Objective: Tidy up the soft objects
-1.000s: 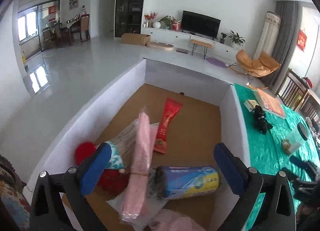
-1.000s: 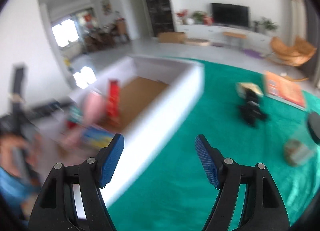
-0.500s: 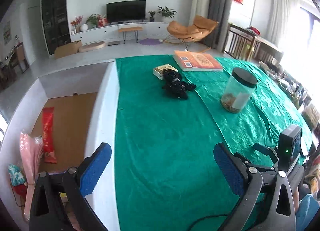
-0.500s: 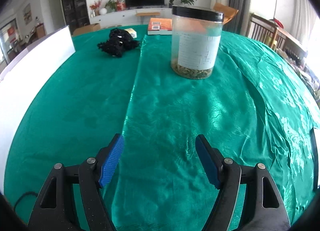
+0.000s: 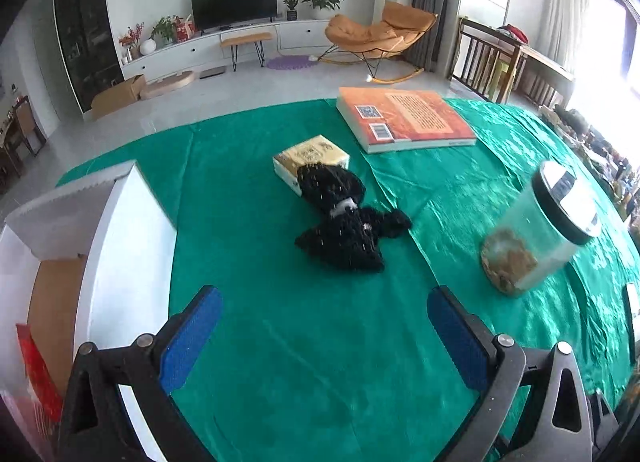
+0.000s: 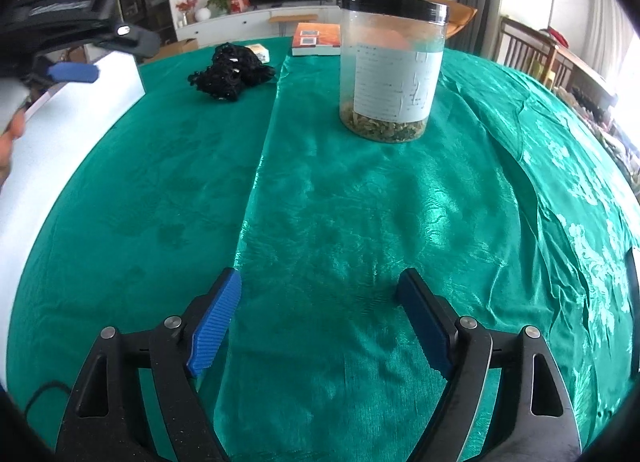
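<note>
Our next soft thing, as we judge it, is the black knitted bundle (image 5: 344,221), which lies crumpled on the green tablecloth (image 5: 304,342), its far end resting against a small cream box (image 5: 310,159). Beyond them sits an orange book (image 5: 404,119). The white bin (image 5: 124,238), where a red packet (image 5: 38,372) already lies, stands well apart at the left edge of the cloth.

Our left gripper (image 5: 324,338) hangs above bare cloth short of the bundle, its blue pads spread wide with nothing between them. Our right gripper (image 6: 320,318) is over the shiny half of the cloth, its jaws opening and likewise empty; a clear jar (image 6: 390,69) with a black lid and dried bits at the bottom stands ahead of it.

What could go wrong, we think: the bundle is loose and stringy, so a pinch on one lobe may lift only a strand and let the rest trail or drop short of the bin. Closing too near the far end could catch the cream box as well. The cloth may bunch up if the pads dig in, and the right gripper could nudge the jar
</note>
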